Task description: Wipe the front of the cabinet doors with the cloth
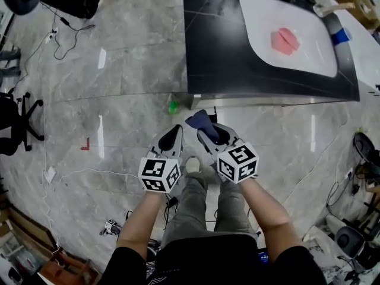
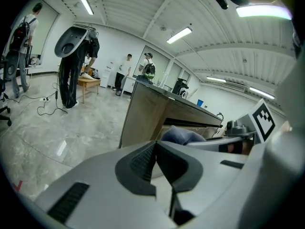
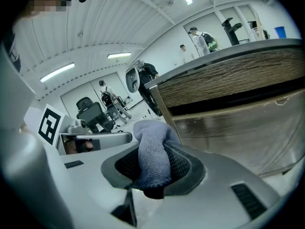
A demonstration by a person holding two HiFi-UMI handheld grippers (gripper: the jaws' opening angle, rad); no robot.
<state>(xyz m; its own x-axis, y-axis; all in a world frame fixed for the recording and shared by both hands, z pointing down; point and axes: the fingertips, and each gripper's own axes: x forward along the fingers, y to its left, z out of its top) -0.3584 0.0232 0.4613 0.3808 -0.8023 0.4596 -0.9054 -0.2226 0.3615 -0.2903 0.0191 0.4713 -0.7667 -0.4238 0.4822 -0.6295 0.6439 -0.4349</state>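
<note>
My right gripper (image 1: 206, 129) is shut on a blue-grey cloth (image 1: 199, 120), which bulges out past its jaws (image 3: 152, 149). It hangs a short way in front of the wooden cabinet doors (image 3: 238, 123) under a dark counter (image 1: 219, 46). My left gripper (image 1: 174, 136) is beside it, shut with nothing between its fingers (image 2: 155, 161). In the left gripper view the cloth (image 2: 183, 136) and the right gripper (image 2: 248, 132) show ahead, with the cabinet (image 2: 143, 116) behind.
A white sink basin (image 1: 291, 31) with a pink cloth (image 1: 285, 40) lies in the counter top. A small green object (image 1: 173, 106) sits on the floor by the cabinet corner. Cables (image 1: 65, 28) and an office chair (image 1: 15, 120) are to the left. People (image 2: 126, 70) stand far off.
</note>
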